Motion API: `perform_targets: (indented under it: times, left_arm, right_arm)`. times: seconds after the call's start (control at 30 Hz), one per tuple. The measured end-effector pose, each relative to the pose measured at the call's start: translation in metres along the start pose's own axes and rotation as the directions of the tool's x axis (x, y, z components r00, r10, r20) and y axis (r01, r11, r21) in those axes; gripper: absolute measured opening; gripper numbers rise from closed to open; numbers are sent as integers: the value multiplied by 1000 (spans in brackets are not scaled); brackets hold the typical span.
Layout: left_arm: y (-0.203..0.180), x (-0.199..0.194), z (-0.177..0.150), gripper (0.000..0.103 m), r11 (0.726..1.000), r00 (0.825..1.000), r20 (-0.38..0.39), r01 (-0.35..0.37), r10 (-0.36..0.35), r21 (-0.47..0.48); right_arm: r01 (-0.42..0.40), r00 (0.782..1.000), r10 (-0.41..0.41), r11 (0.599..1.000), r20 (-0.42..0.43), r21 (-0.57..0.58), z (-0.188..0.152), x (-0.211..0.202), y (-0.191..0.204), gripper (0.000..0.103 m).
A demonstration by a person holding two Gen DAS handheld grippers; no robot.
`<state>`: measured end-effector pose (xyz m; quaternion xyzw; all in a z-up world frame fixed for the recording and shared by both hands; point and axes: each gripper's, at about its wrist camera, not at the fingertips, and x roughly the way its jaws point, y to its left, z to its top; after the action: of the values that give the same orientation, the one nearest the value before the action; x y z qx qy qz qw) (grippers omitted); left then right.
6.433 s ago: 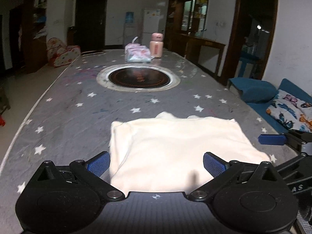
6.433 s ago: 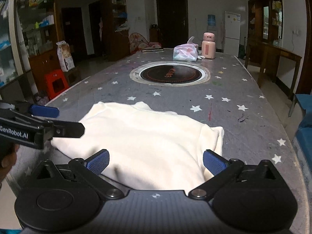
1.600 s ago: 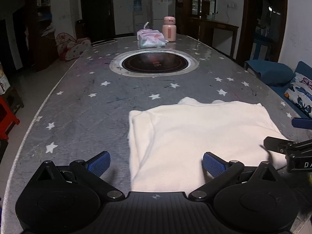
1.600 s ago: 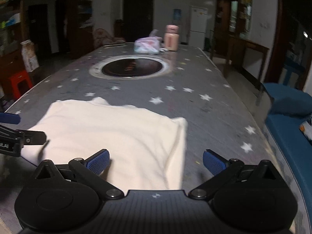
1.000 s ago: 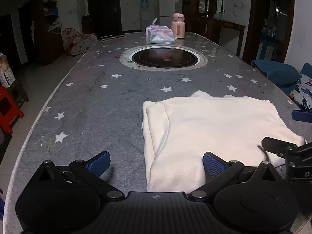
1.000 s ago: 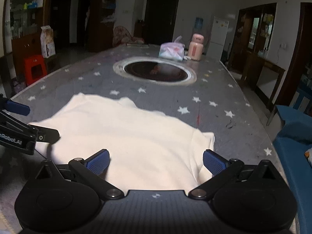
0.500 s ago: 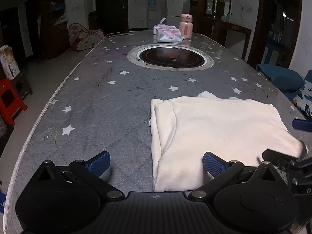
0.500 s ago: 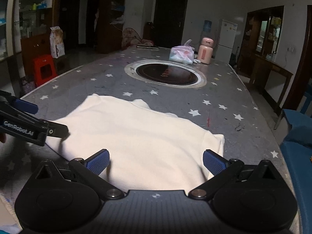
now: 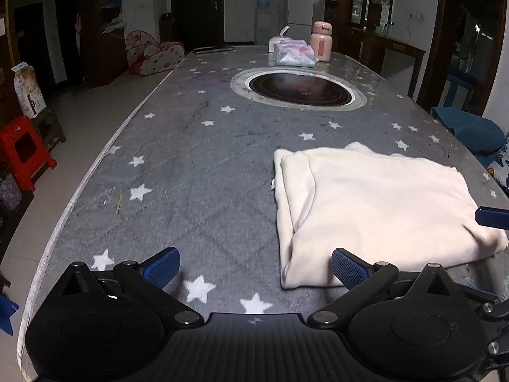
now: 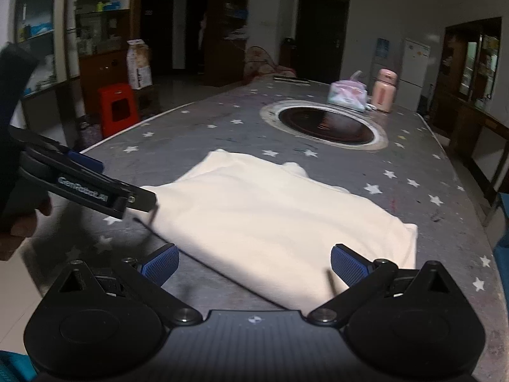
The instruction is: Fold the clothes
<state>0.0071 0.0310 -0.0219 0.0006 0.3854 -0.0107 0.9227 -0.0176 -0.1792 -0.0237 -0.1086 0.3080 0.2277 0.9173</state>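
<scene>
A cream garment [image 9: 369, 203] lies folded into a flat rectangle on the grey star-patterned table [image 9: 197, 159]; it also shows in the right wrist view [image 10: 280, 219]. My left gripper [image 9: 254, 267] is open and empty, just before the garment's near left corner. My right gripper [image 10: 254, 264] is open and empty, just before the garment's near edge. The left gripper also shows at the left of the right wrist view [image 10: 105, 191], beside the garment's left edge. A blue fingertip [image 9: 493, 218] of the right gripper shows at the garment's right edge.
A round black cooktop [image 9: 299, 90] is set into the table's middle. A tissue pack [image 9: 294, 55] and a pink bottle [image 9: 322, 41] stand at the far end. A red stool [image 9: 24, 149] stands on the floor at the left; blue cushions [image 9: 470, 130] lie at the right.
Both grippers have swung to the left, so the garment sits further right in both views. The garment has not moved. Both grippers stay open.
</scene>
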Motion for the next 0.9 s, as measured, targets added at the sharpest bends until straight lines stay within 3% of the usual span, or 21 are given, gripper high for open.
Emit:
perform_targets:
  times: [0.53,0.9]
  left_arm:
    - [11,-4,8,103,1000,1000,20,-4,5,-22]
    - [36,4,18,103,995,1000,1,-4,4,-98]
  right_arm:
    - [-70,997,69,996,-19,-58,1,9,22,92]
    - [-139,990,138,972,-20,-190,15,21,52,78]
